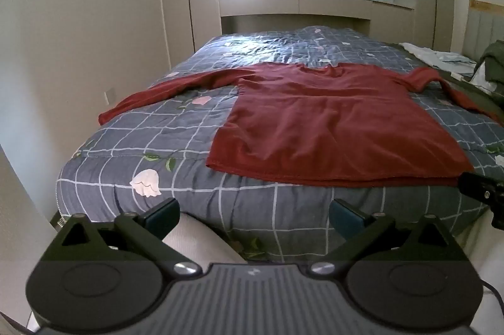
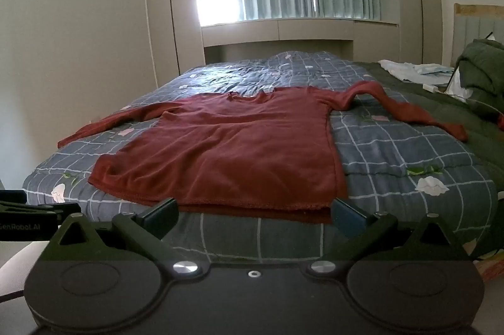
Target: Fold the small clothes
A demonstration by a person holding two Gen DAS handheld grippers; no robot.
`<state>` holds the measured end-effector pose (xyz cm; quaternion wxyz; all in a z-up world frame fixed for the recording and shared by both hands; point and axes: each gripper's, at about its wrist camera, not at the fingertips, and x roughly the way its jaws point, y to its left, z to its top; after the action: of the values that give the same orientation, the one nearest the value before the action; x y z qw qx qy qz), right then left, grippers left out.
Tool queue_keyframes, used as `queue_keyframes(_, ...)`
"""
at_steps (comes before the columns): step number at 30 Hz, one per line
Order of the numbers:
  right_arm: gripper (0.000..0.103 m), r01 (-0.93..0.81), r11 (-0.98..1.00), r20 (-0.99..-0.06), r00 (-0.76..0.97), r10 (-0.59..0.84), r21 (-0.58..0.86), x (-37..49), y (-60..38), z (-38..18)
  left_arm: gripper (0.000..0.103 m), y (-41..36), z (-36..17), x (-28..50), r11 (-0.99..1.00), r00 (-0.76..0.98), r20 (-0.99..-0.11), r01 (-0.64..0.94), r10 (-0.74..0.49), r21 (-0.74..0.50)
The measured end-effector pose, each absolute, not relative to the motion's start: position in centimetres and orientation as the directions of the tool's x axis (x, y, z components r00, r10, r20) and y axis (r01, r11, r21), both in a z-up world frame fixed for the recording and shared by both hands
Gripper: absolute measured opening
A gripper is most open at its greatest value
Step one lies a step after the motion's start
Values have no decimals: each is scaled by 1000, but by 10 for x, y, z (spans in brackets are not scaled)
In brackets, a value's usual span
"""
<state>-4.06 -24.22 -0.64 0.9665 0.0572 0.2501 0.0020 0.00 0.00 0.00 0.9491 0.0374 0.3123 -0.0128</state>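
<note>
From the left wrist I see my left gripper spread wide and empty, short of the bed's near edge; the red long-sleeved shirt lies flat on the checked quilt, hem toward me. If I pinch quilt along with the hem, I reckon the whole fold drags. From the right wrist, my right gripper is spread too, holding nothing, just before the hem; the right sleeve is rumpled and could fold crooked.

One red long-sleeved shirt, one checked quilt, one green blanket, two grippers.
</note>
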Motion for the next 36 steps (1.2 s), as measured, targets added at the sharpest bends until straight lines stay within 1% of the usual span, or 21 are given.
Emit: queue_keyframes(36, 103, 24, 993, -482, 876, 33, 112, -39, -243, -7, 103, 0, 0, 0, 998, 803, -596, 51, -15, 45)
